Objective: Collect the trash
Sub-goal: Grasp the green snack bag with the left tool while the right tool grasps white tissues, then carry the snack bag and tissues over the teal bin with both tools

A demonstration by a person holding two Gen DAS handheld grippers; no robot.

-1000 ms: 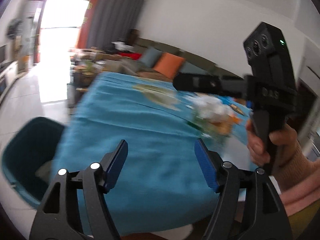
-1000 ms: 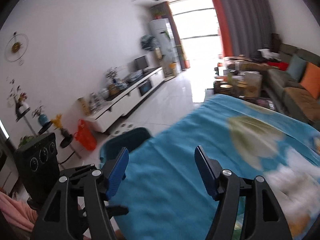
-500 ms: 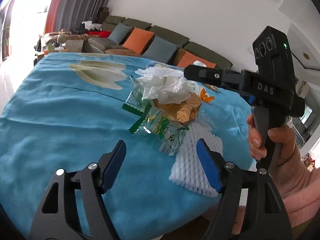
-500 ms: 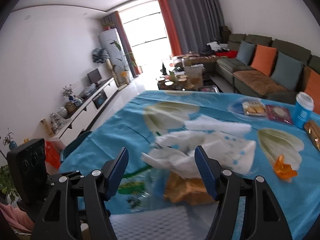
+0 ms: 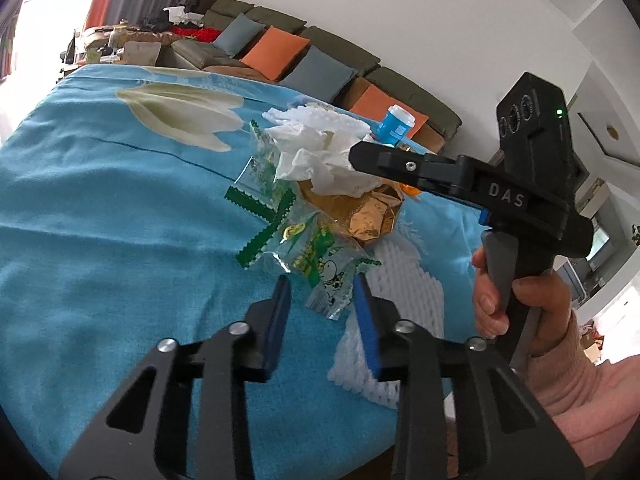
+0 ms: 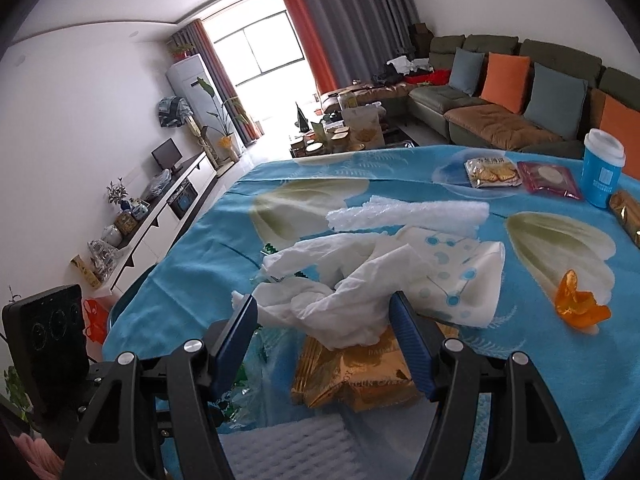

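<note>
Left tongs point(image 5: 322, 296) are sitting narrow w/ blue pads on either side of a clear green-printed wrapper point(image 5: 320, 258), not yet pinching it. Right tongs point(image 6: 324, 320) are gaping wide around a crumpled white tissue point(image 6: 352, 280), pads apart from it. Tissue is lying on a gold foil pack point(image 6: 360, 376), all in 1 pile w/ white foam netting point(image 5: 404, 292) on the blue-clothed table point(image 5: 100, 200). Orange wrapper point(image 6: 578, 302) is lying apart, near a blue cup point(image 6: 602, 168).

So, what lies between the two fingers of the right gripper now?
In the right wrist view, the crumpled white tissue lies between the open fingers of the right gripper, on top of a gold wrapper.
</note>
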